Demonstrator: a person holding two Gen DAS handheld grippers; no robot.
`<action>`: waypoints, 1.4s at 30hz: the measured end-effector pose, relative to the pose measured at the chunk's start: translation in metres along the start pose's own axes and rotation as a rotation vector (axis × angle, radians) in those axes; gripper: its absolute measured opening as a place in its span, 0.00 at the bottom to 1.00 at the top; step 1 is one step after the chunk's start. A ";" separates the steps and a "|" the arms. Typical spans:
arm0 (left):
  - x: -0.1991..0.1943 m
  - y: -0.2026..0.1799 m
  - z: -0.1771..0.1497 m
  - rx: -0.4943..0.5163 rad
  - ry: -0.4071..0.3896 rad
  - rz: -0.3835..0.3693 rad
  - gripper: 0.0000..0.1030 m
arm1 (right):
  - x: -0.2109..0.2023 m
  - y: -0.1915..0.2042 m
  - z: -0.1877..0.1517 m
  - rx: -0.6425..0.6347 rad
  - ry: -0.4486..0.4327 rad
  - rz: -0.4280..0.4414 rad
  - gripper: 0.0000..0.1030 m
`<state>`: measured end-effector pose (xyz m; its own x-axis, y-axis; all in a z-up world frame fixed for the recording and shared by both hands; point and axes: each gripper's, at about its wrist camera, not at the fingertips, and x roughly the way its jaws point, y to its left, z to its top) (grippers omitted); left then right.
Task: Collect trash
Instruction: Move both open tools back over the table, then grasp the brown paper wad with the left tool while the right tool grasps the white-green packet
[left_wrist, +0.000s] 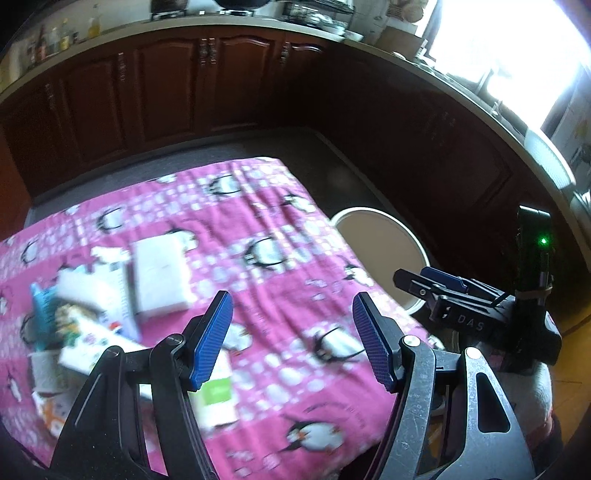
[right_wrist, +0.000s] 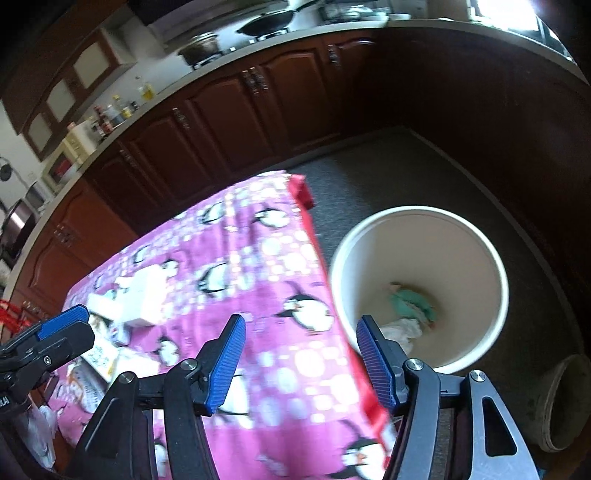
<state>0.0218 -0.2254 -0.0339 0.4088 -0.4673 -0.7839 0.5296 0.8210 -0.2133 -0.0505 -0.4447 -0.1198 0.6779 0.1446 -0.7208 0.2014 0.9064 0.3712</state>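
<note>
A table with a pink penguin cloth (left_wrist: 258, 221) holds a heap of trash at its left: a white box (left_wrist: 160, 275), blurred printed wrappers (left_wrist: 92, 314) and a green-and-white packet (left_wrist: 218, 398). My left gripper (left_wrist: 291, 341) is open and empty above the cloth, right of the heap. My right gripper (right_wrist: 301, 360) is open and empty over the table's right edge. A white bucket (right_wrist: 491, 266) stands on the floor beside the table, with a green scrap (right_wrist: 410, 301) and white paper inside. The bucket (left_wrist: 384, 251) and the right gripper (left_wrist: 443, 291) show in the left wrist view.
Dark wooden cabinets (left_wrist: 166, 85) under a countertop with bottles and pans curve around the back and right. Grey floor (right_wrist: 388, 173) lies between table and cabinets. A second, dirty pot (right_wrist: 565, 402) stands at the right of the bucket. The left gripper (right_wrist: 55, 332) shows in the right wrist view.
</note>
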 end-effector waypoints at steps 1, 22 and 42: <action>-0.005 0.007 -0.002 -0.009 -0.003 0.005 0.65 | 0.001 0.005 -0.001 -0.008 0.005 0.006 0.59; -0.043 0.200 -0.052 -0.289 0.013 0.194 0.64 | 0.054 0.126 -0.039 -0.186 0.210 0.248 0.59; 0.021 0.213 -0.031 -0.317 0.111 0.193 0.64 | 0.082 0.141 -0.047 -0.223 0.292 0.252 0.23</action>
<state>0.1206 -0.0499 -0.1136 0.3866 -0.2704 -0.8817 0.1873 0.9591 -0.2120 -0.0002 -0.2862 -0.1539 0.4516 0.4493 -0.7709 -0.1238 0.8872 0.4445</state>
